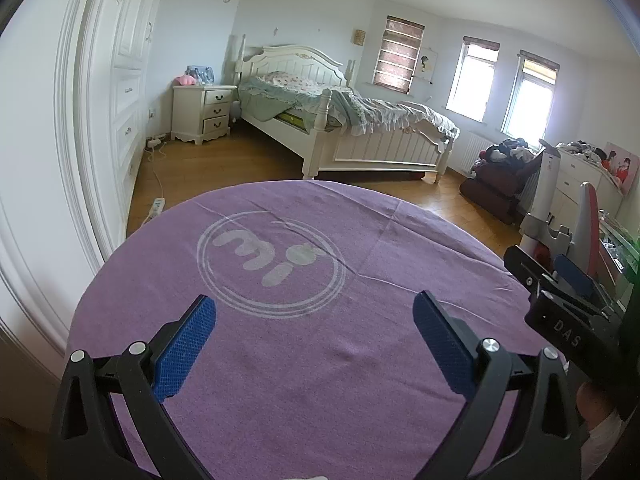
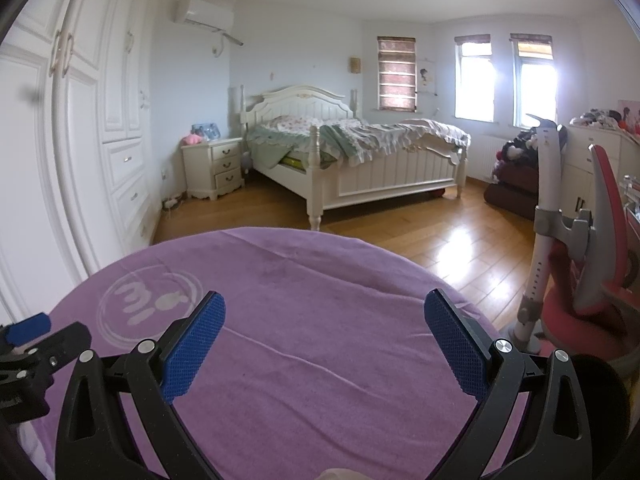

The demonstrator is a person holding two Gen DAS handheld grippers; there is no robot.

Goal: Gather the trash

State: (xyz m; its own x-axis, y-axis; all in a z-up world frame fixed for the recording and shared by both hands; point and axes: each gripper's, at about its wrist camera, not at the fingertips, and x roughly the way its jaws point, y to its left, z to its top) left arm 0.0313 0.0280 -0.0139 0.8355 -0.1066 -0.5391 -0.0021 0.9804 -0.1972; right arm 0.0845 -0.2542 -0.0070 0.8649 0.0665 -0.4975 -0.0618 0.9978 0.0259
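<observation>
Both grippers hang over the round table draped in a purple cloth (image 1: 400,280), side by side. The left gripper (image 1: 314,314), black-framed with blue textured pads, has its fingers spread wide apart with nothing between them, only bare purple fabric below. The right gripper (image 2: 324,310) is the same build and the same story: fingers parted wide, nothing held. In the left wrist view the right gripper's black body pokes in at the right edge; in the right wrist view the left gripper shows at the lower left.

A pale circular logo printed on the cloth (image 1: 272,266) lies just ahead of the left gripper's fingertips, left of the table's centre. As for trash, none shows on the visible stretch of cloth in either view.

Beyond the table: wooden floor, a white wooden bed with rumpled bedding (image 2: 360,152), a cream three-drawer nightstand (image 2: 214,166) beside it, and a white power strip (image 1: 157,205) on the floor by the tall white wardrobe (image 2: 80,120). At right stands a red and grey chair (image 2: 600,240), possibly a child's desk chair.
</observation>
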